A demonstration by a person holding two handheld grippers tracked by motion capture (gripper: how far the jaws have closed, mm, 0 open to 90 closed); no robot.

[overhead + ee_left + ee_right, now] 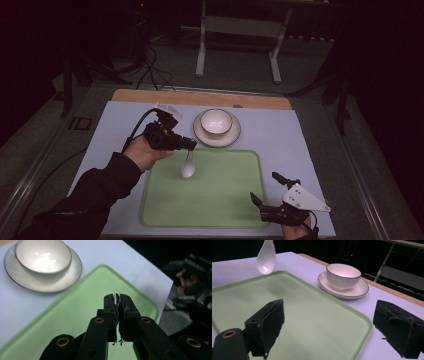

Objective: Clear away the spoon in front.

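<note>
Nearest the person's edge of the table, the right gripper (266, 189) sits low at the tray's near-right corner, jaws wide apart w/ nothing between them; the right gripper view looks out btwn the two black pads across the green tray (317, 315).

The tray (220, 200) lies flat on a pale blue-grey mat (280, 135) covering most of the tabletop.

Further in, the left gripper (191, 144), held in a dark-sleeved hand (145, 152), hangs over the tray's far-left corner. Its jaws are pressed together on the handle of a white spoon (188, 168); the left gripper view shows a thin white sliver (115, 299) pinched btwn the tips. The spoon dangles bowl-down. From the high view it's hard to say if the spoon bowl touches the tray; in the right gripper view the spoon (265, 261) appears just clear of the tray's far rim.

Beyond the tray, a white bowl (216, 121) w/ a dark rim stands upright on a matching saucer (231, 137), near the left gripper but apart from it.

Farthest back: the table's wooden edge strip (200, 97), then a metal stand (240, 45) on the dim floor.
</note>
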